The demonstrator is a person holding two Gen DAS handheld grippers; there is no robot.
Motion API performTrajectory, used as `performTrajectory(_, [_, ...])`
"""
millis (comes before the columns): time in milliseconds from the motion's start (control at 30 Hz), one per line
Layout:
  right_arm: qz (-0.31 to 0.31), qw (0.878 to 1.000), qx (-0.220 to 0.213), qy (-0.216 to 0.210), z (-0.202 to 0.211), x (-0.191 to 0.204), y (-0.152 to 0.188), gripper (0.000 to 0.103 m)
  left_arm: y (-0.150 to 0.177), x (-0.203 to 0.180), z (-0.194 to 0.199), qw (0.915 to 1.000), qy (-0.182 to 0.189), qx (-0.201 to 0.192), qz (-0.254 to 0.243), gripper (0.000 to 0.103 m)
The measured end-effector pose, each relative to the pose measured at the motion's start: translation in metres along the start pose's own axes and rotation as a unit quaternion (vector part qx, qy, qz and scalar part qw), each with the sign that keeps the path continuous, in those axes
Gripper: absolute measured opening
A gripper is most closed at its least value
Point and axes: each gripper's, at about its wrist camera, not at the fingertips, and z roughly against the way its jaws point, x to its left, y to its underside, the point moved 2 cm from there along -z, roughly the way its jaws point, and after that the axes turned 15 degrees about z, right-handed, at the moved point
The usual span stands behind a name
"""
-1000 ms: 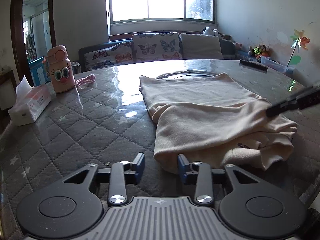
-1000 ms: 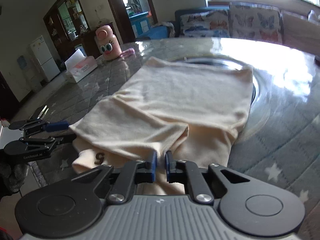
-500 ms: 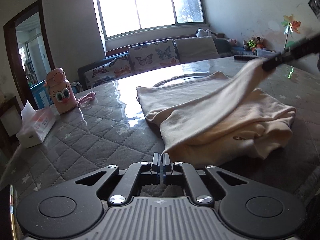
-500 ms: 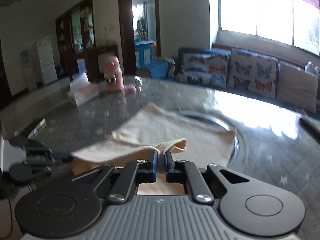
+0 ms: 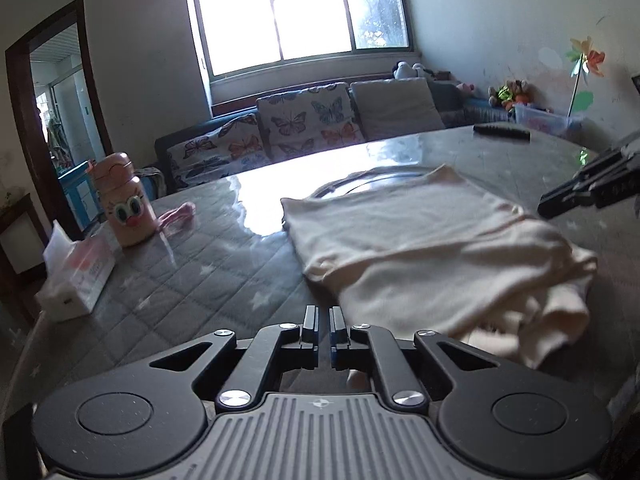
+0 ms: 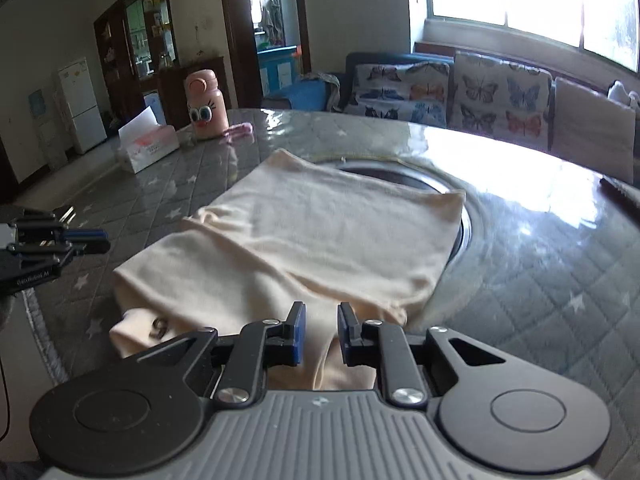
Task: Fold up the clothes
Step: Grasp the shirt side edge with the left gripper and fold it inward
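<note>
A cream garment (image 5: 420,248) lies folded on the quilted grey table (image 5: 192,288), its top layer laid over a bunched lower part with a dark printed mark (image 6: 158,326). My left gripper (image 5: 324,320) hovers off the garment's near left corner. Its jaws are opening by a narrow slit and nothing is between them. My right gripper (image 6: 322,334) is over the near edge of the garment (image 6: 328,232). Its jaws are opening, and the blue pads (image 6: 298,332) stand apart, clear of the cloth below. Each gripper shows in the other's view: the right gripper (image 5: 588,192) and the left gripper (image 6: 92,240).
A pink cartoon bottle (image 5: 124,208), a pink strap (image 5: 180,216) and a tissue box (image 5: 76,276) stand at the table's left. A black bar-shaped object (image 5: 502,132) lies at the far right. A round inset (image 6: 400,176) sits under the garment's far end. A butterfly-cushion sofa stands behind.
The right gripper lifted a cloth layer, laid it down and let go. The left gripper shut at the near corner, then parted slightly. The garment now lies flat.
</note>
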Motion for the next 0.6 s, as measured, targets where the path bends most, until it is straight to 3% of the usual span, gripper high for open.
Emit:
performTrajectory(267, [0.006, 1.0, 0.016, 0.019, -0.029, -0.002, -0.001, 0.017, -0.019, -0.021, -0.054, 0.9993, 0.03, 0.02, 0.004, 0.007])
performTrajectory(467, [-0.011, 0.999, 0.031, 0.008, -0.037, -0.007, 0.009, 0.018, -0.017, -0.022, -0.076, 0.9988, 0.033, 0.036, -0.001, 0.007])
performTrajectory(567, [0.0, 0.999, 0.025, 0.021, -0.033, -0.005, 0.007, 0.0, -0.013, -0.018, -0.079, 0.9987, 0.03, 0.041, 0.0, 0.007])
performTrajectory(600, [0.004, 0.999, 0.02, 0.026, -0.031, -0.005, 0.006, 0.0, -0.013, -0.016, -0.079, 0.9988, 0.027, 0.041, 0.001, 0.007])
